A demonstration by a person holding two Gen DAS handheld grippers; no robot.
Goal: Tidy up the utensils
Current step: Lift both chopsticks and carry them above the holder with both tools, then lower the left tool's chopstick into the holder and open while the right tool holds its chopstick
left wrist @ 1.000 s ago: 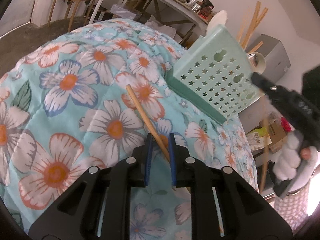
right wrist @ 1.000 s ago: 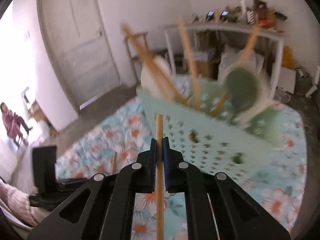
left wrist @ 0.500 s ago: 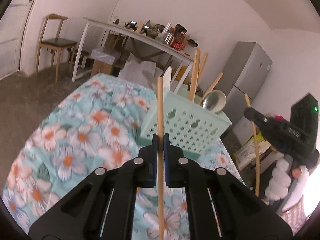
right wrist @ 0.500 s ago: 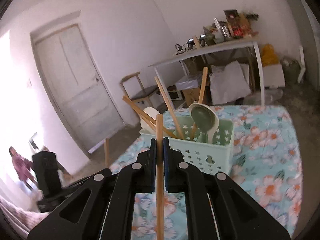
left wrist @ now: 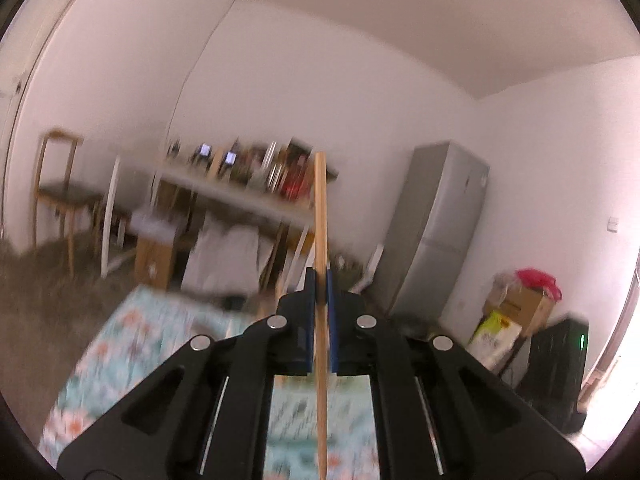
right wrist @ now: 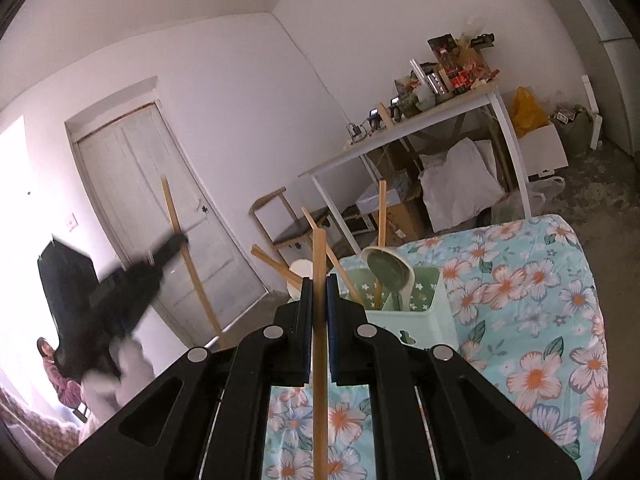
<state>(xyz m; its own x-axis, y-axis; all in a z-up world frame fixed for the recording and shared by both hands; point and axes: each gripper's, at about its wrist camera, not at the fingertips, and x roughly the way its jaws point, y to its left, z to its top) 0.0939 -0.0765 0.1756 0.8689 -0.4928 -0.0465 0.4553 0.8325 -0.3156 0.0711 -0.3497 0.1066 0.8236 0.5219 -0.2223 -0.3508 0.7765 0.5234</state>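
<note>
My left gripper (left wrist: 319, 280) is shut on a wooden chopstick (left wrist: 321, 216) that stands upright between its blue pads, high above the floral cloth (left wrist: 120, 344). My right gripper (right wrist: 319, 284) is shut on a second wooden chopstick (right wrist: 319, 252), also upright. Just beyond the right gripper stands the mint-green perforated basket (right wrist: 420, 324) with several wooden sticks, a green ladle (right wrist: 390, 270) and a white utensil in it. In the right wrist view the left gripper (right wrist: 182, 238) shows blurred at the left, its chopstick (right wrist: 188, 264) slanting.
The round table wears a light-blue floral cloth (right wrist: 532, 308). Behind it are a cluttered white desk (right wrist: 420, 120), a wooden chair (right wrist: 280, 220), a white door (right wrist: 160, 216) and a grey fridge (left wrist: 440, 224). A seated person (right wrist: 56, 372) is at the far left.
My left gripper closed on the chopstick lying on the cloth and lifted it upright, well above the table. My right gripper moved back from the basket with its chopstick still held.
</note>
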